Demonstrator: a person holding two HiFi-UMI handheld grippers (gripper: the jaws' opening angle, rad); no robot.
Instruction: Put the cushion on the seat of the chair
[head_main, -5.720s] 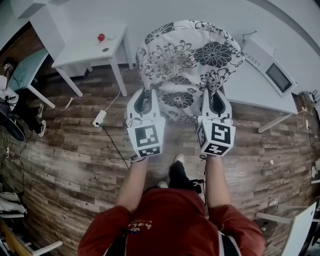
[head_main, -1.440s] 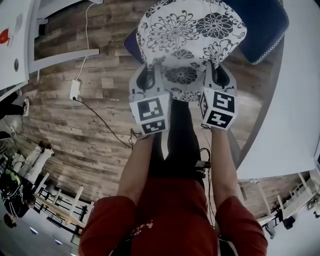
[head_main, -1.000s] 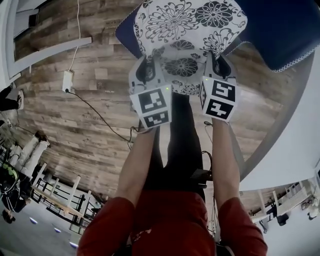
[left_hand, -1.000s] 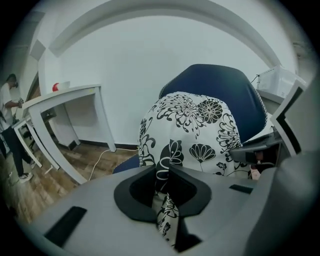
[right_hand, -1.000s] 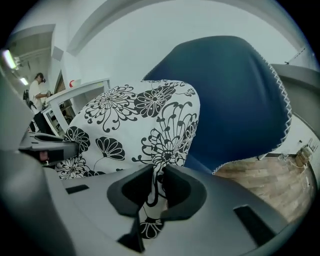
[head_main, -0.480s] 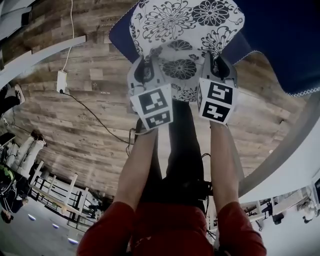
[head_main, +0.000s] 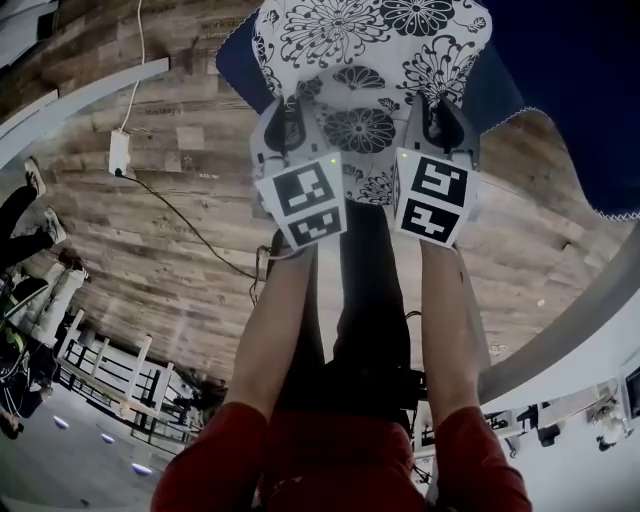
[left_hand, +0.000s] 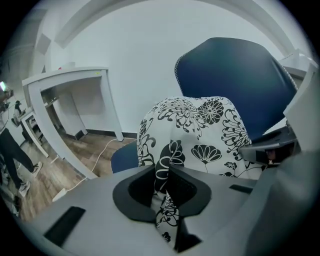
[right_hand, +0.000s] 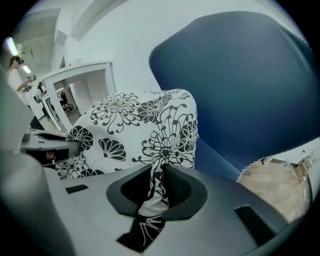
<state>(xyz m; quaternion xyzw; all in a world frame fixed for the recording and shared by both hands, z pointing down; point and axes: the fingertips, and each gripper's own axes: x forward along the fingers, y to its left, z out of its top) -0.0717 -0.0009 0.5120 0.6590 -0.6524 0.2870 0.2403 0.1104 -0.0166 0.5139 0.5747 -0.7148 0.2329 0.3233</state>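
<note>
The white cushion (head_main: 370, 40) with black flowers hangs over the blue chair seat (head_main: 235, 65), in front of the blue backrest (head_main: 570, 80). My left gripper (head_main: 288, 105) is shut on the cushion's near left edge, and the fabric (left_hand: 167, 165) is pinched between its jaws. My right gripper (head_main: 440, 105) holds the near right edge. Its jaws have just been opening a little, with the cloth (right_hand: 155, 185) still squeezed between them. In the gripper views the cushion (left_hand: 195, 130) (right_hand: 135, 130) stands upright against the backrest (left_hand: 240, 75) (right_hand: 240, 85).
A white desk (left_hand: 65, 82) stands left of the chair by the wall. A power strip (head_main: 118, 152) with a cable lies on the wooden floor. My legs (head_main: 365, 280) are just before the seat. A curved white table edge (head_main: 560, 340) runs at the right.
Both grippers and the cushion have sunk toward the chair seat. The backrest now fills more of the head view's upper right.
</note>
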